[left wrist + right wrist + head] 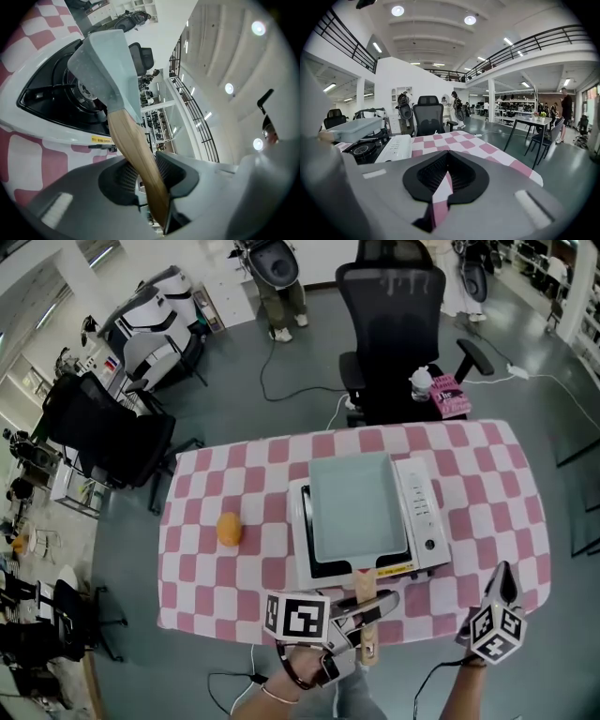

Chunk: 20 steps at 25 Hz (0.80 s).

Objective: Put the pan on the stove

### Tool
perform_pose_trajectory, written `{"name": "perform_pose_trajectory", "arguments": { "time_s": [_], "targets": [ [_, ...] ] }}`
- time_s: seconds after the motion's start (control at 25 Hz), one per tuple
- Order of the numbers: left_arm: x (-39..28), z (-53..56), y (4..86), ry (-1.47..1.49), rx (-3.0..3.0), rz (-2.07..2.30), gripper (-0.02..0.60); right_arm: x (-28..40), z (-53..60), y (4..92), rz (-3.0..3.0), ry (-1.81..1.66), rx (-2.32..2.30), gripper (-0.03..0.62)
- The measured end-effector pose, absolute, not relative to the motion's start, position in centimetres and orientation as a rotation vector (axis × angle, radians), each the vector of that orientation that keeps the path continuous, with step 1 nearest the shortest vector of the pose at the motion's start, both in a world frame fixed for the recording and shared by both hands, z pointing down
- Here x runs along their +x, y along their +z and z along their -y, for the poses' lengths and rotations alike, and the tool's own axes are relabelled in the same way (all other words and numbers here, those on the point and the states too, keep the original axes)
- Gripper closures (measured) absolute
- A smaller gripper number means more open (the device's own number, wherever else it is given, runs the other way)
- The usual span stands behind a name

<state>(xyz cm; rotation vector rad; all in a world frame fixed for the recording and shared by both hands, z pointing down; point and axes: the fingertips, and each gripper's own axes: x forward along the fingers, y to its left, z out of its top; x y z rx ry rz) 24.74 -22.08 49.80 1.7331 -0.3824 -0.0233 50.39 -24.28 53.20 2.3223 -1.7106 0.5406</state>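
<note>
On the checkered table [234, 486] stands a white stove [424, 512] with one burner, and the pan [358, 507], square and pale grey-green, is over that burner and covers most of the black top. From the right gripper view the pan's bottom seems slightly above the burner ring, but I cannot tell if it touches. Its wooden handle [136, 154] points toward the person, past the front edge of the stove.

The left gripper [382, 600] is closed on this handle: the two ribbed pads [125, 176] press the wood from both sides (the handle runs slanted between them). The grip is near the free end of the handle, well apart from the pan's body.

The right gripper [446, 157] is at the near right corner of the table, well apart from the stove. Its jaws are together at the tips with nothing between them; only tablecloth shows through the thin slit.

A small orange fruit [229, 529] lies on the table left of the stove. A black office chair [394, 324] stands behind the far edge.
</note>
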Motion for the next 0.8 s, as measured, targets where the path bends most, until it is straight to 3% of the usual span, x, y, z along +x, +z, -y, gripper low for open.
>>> {"name": "perform_pose_trajectory", "arguments": {
  "time_s": [0.8],
  "targets": [
    [24.9,22.6,52.8,-0.02,1.704,0.423,0.471,50.4,24.7,56.4,1.7,0.574,2.271,0.585]
  ]
}}
